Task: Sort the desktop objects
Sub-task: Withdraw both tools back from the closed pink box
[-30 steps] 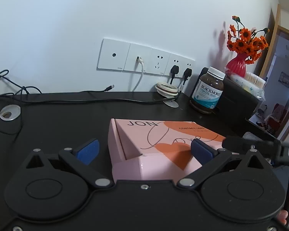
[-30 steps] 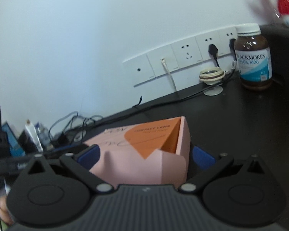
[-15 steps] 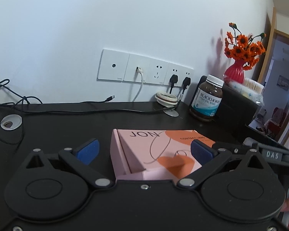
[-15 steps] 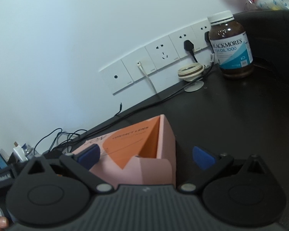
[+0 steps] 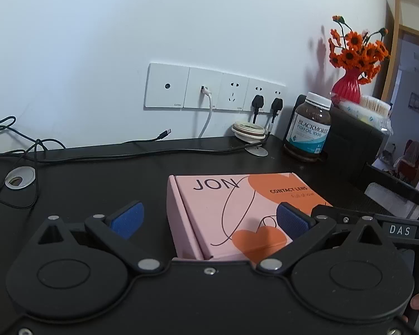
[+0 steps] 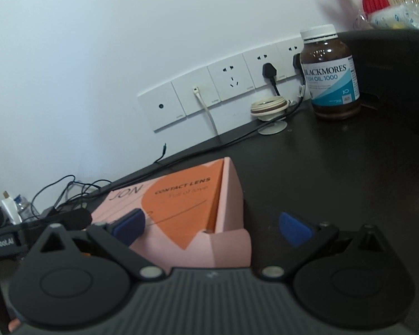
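Straddling the pink contact-lens box [image 5: 237,212] from two sides: the left claw [image 5: 209,217] has its blue pads spread wide, one out left of the box over bare bench [image 5: 97,173], the other over the box lid near its right part; the right claw [image 6: 212,226] is likewise spread, its left pad over the lid and its right pad out beyond the box's right wall. Neither grips anything. The box lies flat on the black bench, near the front, well apart from the fish-oil bottle [image 6: 331,72] standing at the back by the wall sockets [image 5: 213,88]. Risks, as judged from here: (1) each claw has one pad above the lid rather than beside a wall, so closing now would likely scrape or dent the thin cardboard instead of clamping it. (2) In the right wrist view the near end flap looks partly sprung (cannot tell whether it is tucked); a lift by the lid could pop it open and let the contents drop. (3) Both claws crowd the same box, with the other tool's body visible at the edge of each view; a collision could shove the box sideways. (4) Loose black cables [image 5: 19,145] trail along the left and back; a leftward sweep could snag them.
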`<move>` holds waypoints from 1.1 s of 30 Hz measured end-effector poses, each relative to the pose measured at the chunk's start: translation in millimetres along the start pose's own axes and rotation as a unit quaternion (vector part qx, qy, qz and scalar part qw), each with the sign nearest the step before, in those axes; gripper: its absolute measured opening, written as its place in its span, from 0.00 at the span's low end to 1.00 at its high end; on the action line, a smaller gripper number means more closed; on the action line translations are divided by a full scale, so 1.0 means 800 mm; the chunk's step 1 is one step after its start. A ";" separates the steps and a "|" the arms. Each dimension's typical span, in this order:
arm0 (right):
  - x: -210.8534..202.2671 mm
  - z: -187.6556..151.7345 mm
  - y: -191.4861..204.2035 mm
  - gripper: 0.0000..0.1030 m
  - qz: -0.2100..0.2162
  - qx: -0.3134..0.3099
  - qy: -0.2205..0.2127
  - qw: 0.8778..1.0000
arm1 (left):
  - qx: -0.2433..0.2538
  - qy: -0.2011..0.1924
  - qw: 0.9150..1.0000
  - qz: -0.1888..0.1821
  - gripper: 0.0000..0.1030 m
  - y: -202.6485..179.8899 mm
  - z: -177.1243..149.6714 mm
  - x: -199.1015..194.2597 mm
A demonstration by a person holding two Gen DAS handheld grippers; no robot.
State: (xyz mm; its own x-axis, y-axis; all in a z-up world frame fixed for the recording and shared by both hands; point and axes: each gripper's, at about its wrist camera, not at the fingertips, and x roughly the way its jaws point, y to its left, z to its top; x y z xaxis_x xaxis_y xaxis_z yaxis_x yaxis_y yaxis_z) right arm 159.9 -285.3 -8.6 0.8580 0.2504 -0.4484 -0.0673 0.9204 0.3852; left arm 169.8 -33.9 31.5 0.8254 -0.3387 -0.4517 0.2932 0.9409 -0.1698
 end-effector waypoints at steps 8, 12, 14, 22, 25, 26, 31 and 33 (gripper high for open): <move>-0.001 -0.007 0.002 0.99 -0.010 0.001 -0.009 1.000 | 0.000 0.015 1.000 0.005 1.00 -0.002 -0.009 0.011; -0.001 -0.008 0.005 0.99 -0.017 -0.003 -0.011 1.000 | -0.001 0.021 1.000 0.007 1.00 0.000 -0.012 0.016; 0.000 -0.008 0.006 0.99 -0.021 -0.003 -0.010 1.000 | -0.004 0.023 1.000 0.006 1.00 0.000 -0.013 0.017; 0.003 -0.008 0.012 0.99 -0.037 -0.009 -0.008 0.999 | -0.002 0.027 1.000 0.007 1.00 0.000 -0.015 0.018; 0.003 -0.008 0.013 0.99 -0.040 -0.010 -0.009 0.999 | -0.006 0.029 1.000 0.005 1.00 0.001 -0.015 0.018; 0.002 -0.009 0.013 0.99 -0.040 -0.011 -0.009 0.999 | -0.007 0.029 1.000 0.005 1.00 0.001 -0.016 0.018; 0.002 -0.009 0.014 0.99 -0.042 -0.012 -0.009 0.999 | -0.003 0.026 1.000 0.006 1.00 0.000 -0.018 0.018; 0.002 -0.009 0.015 0.99 -0.044 -0.014 -0.010 0.999 | 0.003 0.023 1.000 0.009 1.00 -0.003 -0.018 0.017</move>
State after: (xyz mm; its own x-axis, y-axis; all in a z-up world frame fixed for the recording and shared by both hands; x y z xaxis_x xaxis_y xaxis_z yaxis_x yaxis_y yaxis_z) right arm 156.8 -272.0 -10.4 0.8710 0.1627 -0.4636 -0.0049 0.9464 0.3230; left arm 173.8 -40.8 13.3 0.8081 -0.3211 -0.4938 0.2815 0.9470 -0.1551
